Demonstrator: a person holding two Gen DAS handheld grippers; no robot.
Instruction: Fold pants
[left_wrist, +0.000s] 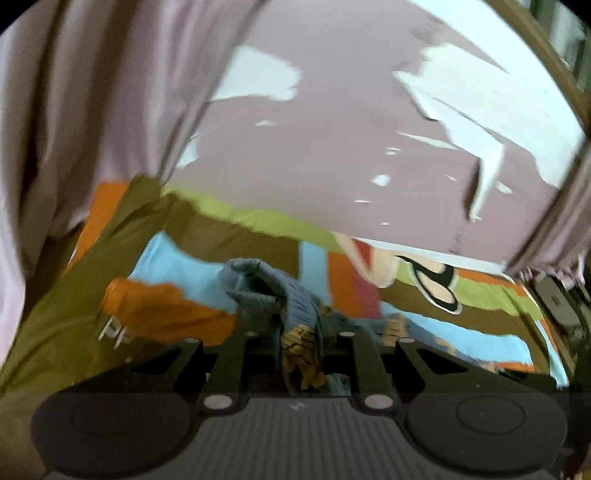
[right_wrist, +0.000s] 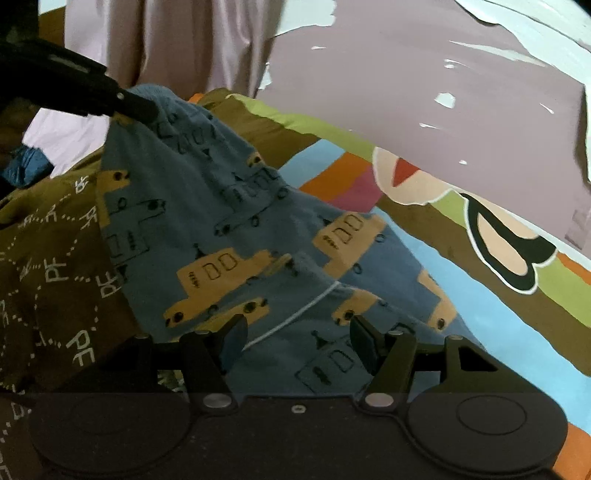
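Holding the pants (right_wrist: 236, 236) up by one edge, the left gripper (left_wrist: 301, 339) was pinching bunched fabric while the right gripper (right_wrist: 297, 339) hung spread, empty. Rest draped on the bedsheet (right_wrist: 480, 295); folding looked barely started, honestly.

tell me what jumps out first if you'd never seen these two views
The blue pants printed with yellow cars fill the middle of the right wrist view, draped over a loud bedspread of brown, green, orange and sky-blue blocks. The left gripper is shut on a bunched fold of them and lifts it, while the right gripper hangs open over the lower part. Behind the bed, a mauve wall with pale peeling patches catches the eye.
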